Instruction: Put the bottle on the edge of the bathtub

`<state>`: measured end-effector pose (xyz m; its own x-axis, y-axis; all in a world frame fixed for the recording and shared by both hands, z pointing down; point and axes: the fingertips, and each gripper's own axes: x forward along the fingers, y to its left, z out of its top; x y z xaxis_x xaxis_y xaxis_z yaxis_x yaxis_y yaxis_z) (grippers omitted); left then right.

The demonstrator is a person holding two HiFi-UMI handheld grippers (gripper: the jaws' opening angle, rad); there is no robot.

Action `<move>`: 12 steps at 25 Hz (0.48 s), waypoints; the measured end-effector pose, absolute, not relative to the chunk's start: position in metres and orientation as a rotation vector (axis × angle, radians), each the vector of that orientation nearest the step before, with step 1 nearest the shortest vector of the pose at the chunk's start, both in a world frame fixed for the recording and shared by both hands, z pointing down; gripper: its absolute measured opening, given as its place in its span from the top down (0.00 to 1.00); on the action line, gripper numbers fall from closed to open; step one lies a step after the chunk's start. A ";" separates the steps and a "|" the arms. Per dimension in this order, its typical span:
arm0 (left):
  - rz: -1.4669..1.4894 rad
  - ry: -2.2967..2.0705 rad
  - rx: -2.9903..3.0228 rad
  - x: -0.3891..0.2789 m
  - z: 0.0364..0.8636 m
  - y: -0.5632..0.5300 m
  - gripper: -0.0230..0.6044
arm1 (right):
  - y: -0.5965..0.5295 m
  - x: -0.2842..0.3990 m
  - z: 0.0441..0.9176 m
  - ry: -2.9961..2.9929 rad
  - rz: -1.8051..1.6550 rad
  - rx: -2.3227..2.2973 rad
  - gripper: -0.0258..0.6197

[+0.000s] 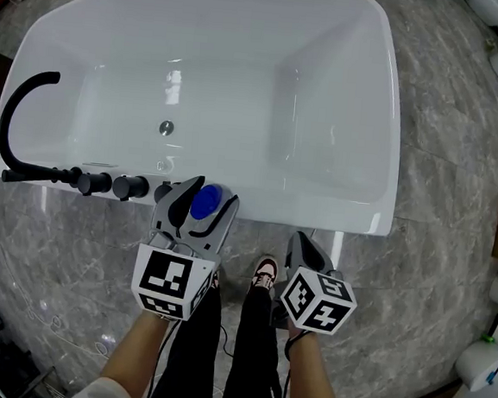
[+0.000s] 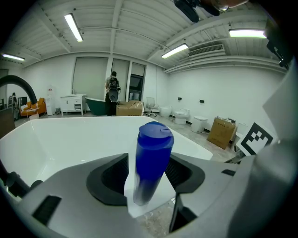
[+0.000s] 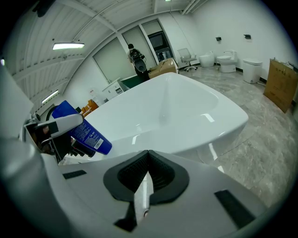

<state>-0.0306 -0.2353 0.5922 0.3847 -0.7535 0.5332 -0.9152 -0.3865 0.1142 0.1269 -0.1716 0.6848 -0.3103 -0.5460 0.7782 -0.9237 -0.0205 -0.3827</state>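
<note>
Finding: the tall blue plastic bottle with the flip-top cap [image 2: 152,160] stands between the two pads of your left gripper [image 1: 210,195]. Its long axis is close to upright, leaning slightly toward the right pad, and it runs across the line the gripper points along. The left gripper's jaws stand apart. A strip of white shows between the left pad and the bottle's lower body. On the right side the bottle overlaps the pad in the left gripper view, so contact there cannot be excluded. The bottle's base appears to rest on the near rim of the white glossy bathtub [image 1: 317,215], directly ahead of the gripper's palm and just to the right of the black tap handles [image 1: 103,181]. The base itself is blurred, so its footing is a judgement. Your right gripper [image 3: 146,174] has its pads together on nothing. It hangs well to the right of the bottle, over the grey marble floor [image 1: 441,185], short of the tub. The left hand is therefore the only one within reach of the bottle. Assessment: the placement looks essentially made. The coming move depends on the bottle sitting dead centre in the left gripper's mouth. You would need to draw back straight along the gripper's own line, because any sideways drift would bring a pad against the upright body and could topple it off the narrow rim.
</note>
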 end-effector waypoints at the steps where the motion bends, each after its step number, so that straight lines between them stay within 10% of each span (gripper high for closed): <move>1: 0.566 -1.444 2.259 -0.031 0.592 -0.235 0.59 | -0.172 0.126 0.684 -1.864 1.270 1.531 0.92; 12: 0.537 -1.438 2.293 -0.031 0.577 -0.232 0.54 | -0.179 0.122 0.669 -1.886 1.248 1.533 0.92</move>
